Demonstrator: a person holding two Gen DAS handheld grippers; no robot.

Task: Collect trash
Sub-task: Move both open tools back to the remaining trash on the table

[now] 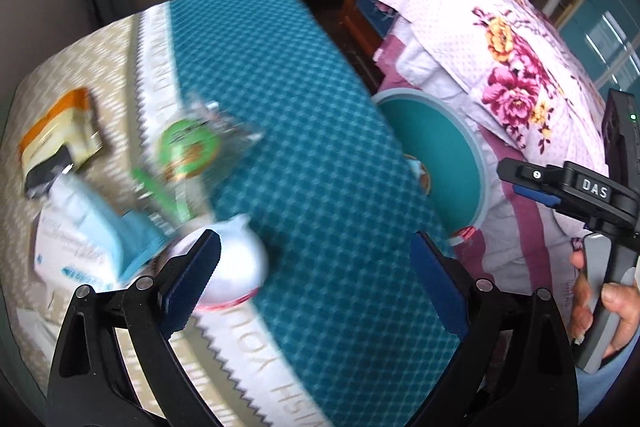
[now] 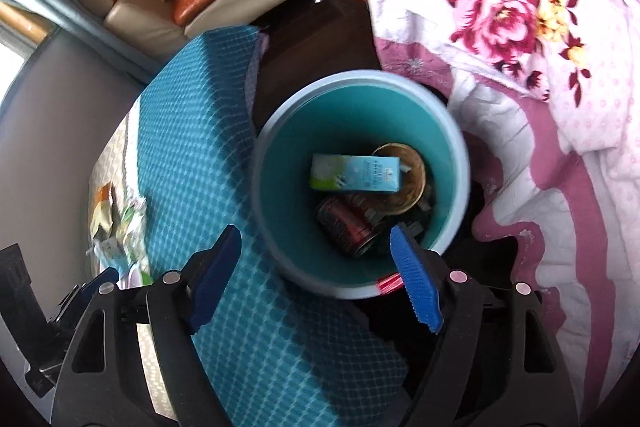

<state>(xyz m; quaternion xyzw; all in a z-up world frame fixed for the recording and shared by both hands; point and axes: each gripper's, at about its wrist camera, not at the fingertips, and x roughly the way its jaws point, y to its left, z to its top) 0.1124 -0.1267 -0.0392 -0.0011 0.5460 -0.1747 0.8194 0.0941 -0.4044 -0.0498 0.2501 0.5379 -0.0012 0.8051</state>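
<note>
Our left gripper [image 1: 316, 283] hangs with its jaws spread wide and nothing between them; the white cup [image 1: 236, 259] lies just beside its left finger, outside the gap as far as the blurred left wrist view lets us judge. Beyond the cup, farther from the bin, lie the rest of the litter: a blue-and-white pouch [image 1: 84, 247], a clear wrapper with a green label [image 1: 192, 147] and an orange-and-cream packet [image 1: 60, 131], all on the table's patterned cloth [image 1: 300, 99].

Our right gripper [image 2: 316, 275] is likewise wide open and empty, poised over the near rim of the teal bin [image 2: 456, 155]. Inside the bin we see a light-blue drink carton [image 2: 356, 173], a dark red can [image 2: 344, 227] and a brownish round bowl [image 2: 412, 183].

We judge the main risk to be the cup: closing now, the left finger could nudge it aside and roll it along the cloth toward the table edge nearest the bin. Because both views are smeared by motion, any aim is uncertain, and a thin cup may crush under a hard squeeze.
</note>
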